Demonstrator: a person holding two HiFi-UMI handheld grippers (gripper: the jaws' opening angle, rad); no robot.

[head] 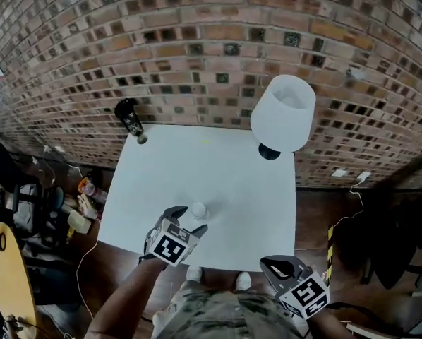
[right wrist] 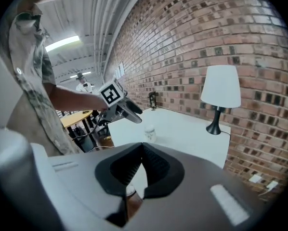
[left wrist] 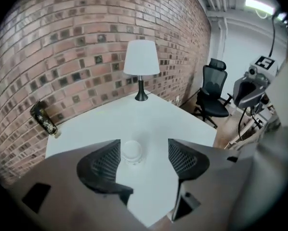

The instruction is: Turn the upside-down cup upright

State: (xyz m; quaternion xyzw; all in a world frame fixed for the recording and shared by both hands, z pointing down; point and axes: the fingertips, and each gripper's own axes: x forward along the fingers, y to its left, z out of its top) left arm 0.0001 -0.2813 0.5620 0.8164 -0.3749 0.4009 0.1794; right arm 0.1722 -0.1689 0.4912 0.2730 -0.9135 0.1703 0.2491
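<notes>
Cup (left wrist: 132, 151) sits on the tabletop (left wrist: 153, 114) between the left gripper's (left wrist: 144, 154) open jaws, nearer the left one, so grasping seems in hand: close, lift, then flip; right gripper's (right wrist: 142, 163) jaws are shut, empty.

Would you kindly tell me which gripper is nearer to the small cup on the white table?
Left. The left gripper is at the cup, open jaws either side of it, not gripping. The right gripper is past the near edge of the table, well clear.

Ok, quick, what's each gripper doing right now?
Left gripper: open, cup between its jaws, not gripped.
Right gripper: shut, empty.
</notes>
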